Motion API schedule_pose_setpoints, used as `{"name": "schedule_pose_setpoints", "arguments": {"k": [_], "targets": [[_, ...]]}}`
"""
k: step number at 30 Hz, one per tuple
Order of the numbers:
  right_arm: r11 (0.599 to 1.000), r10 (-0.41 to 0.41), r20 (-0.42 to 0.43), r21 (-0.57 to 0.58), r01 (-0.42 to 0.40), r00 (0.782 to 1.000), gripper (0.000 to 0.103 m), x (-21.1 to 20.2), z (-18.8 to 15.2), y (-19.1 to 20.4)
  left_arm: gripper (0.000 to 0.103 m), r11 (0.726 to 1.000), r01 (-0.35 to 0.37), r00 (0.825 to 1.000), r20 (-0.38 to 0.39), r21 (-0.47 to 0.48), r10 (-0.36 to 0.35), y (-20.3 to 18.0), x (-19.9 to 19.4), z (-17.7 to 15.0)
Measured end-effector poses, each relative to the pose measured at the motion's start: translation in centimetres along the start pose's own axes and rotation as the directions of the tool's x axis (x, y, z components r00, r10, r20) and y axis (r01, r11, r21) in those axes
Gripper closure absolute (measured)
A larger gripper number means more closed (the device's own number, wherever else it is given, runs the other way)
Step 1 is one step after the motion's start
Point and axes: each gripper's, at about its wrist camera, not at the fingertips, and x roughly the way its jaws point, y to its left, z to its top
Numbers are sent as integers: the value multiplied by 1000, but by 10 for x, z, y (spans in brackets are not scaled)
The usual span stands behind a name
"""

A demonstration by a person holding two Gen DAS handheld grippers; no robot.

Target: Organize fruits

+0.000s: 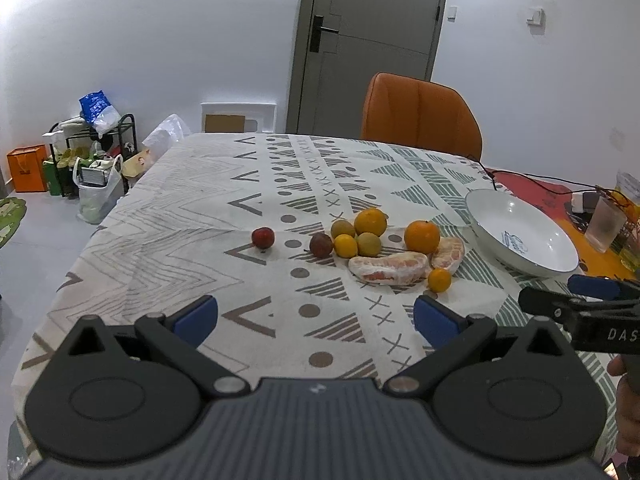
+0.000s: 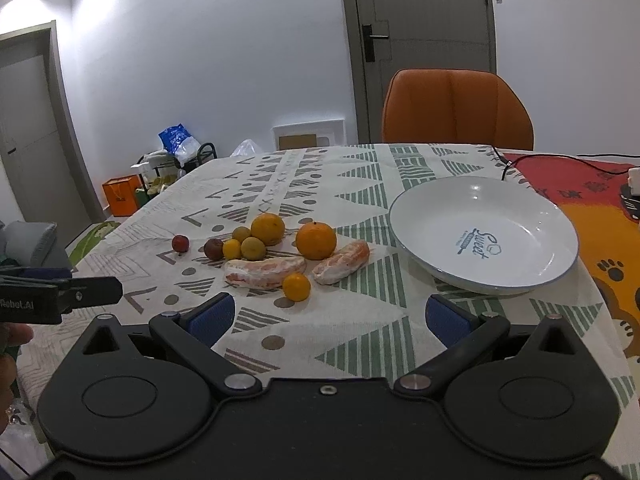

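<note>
Right wrist view: right gripper [image 2: 330, 318] spread wide, holding nothing, above patterned tablecloth [image 2: 360, 344]. Left gripper [image 1: 316, 316] likewise released and empty. Fruits [image 2: 272, 250] lay clustered on the cloth, just left of the white plate [image 2: 520, 280], none inside it.

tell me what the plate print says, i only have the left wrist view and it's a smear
Observer: The plate reads "Sweet" in blue, legible in the right wrist view.
Operator: are the right fingers open, i only see them side on
Observer: Yes, the right gripper is wide open, with nothing between its fingers.
Operator: anything printed on the orange cloth
Observer: Dark paw prints on the orange cloth, right of the plate.
</note>
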Motion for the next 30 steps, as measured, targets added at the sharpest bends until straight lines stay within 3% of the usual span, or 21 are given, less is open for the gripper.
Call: {"name": "schedule_pose_setpoints", "arguments": {"k": [6, 17, 19, 30], "targets": [[1000, 19, -6, -9, -19, 1000, 0, 10, 2, 1, 0, 999, 51, 999, -1, -9, -51, 2, 8, 5], [998, 57, -4, -16, -57, 998, 1, 32, 10, 1, 0, 997, 67, 998, 8, -27, -66, 4, 29, 14], [998, 69, -10, -13, -69, 998, 9, 37, 11, 0, 1, 997, 63, 998, 7, -35, -63, 5, 34, 15], [993, 120, -57, 10, -120, 991, 30, 69, 12, 2, 2, 997, 64, 998, -26, -48, -65, 13, 59, 18]]}}
